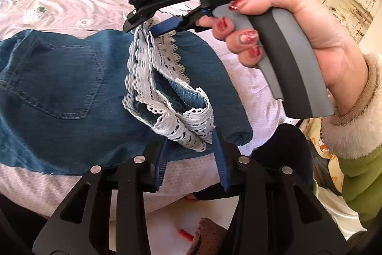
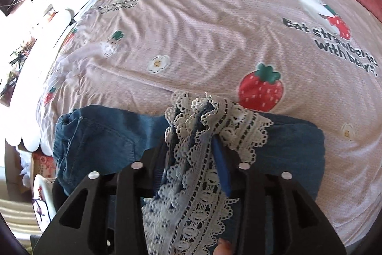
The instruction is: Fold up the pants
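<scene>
Left wrist view, denim pants folded, white lace hem bunched

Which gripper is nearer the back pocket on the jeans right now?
Left, probably. The left gripper grips the lace hem just beside the back pocket. The right gripper pinches the same lace higher, lifted above the jeans.

Right gripper clamped shut — left gripper likewise pinching.
</scene>
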Demonstrator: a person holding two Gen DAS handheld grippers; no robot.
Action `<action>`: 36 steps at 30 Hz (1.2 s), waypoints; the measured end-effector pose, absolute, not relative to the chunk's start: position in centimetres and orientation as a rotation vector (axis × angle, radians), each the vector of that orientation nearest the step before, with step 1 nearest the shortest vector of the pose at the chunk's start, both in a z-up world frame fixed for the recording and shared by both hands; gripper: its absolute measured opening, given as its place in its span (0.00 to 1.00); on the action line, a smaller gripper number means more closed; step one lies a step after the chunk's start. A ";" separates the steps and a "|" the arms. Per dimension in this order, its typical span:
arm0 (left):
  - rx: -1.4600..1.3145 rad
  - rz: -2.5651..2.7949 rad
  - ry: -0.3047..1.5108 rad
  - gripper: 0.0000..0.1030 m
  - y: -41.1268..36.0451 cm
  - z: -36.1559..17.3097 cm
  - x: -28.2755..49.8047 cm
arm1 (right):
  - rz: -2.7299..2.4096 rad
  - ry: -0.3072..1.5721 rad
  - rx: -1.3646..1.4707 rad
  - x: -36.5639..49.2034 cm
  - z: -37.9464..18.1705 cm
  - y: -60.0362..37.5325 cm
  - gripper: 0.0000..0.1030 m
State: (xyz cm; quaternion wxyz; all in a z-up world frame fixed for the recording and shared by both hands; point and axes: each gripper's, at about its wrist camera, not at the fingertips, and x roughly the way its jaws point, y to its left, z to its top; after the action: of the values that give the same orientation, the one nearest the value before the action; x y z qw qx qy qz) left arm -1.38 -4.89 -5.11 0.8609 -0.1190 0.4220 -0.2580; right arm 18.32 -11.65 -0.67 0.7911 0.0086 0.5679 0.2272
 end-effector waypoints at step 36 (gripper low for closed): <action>-0.086 -0.451 0.872 0.27 -5.7 -5.2 1.8 | 0.636 0.986 -0.301 18.2 2.0 -10.1 0.14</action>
State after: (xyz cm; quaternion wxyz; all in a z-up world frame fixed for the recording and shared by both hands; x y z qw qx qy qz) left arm 1.84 -5.74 -5.24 0.8811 -0.0413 0.4184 -0.2165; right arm 18.25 -10.10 2.02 0.8222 -0.1413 0.4634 0.2989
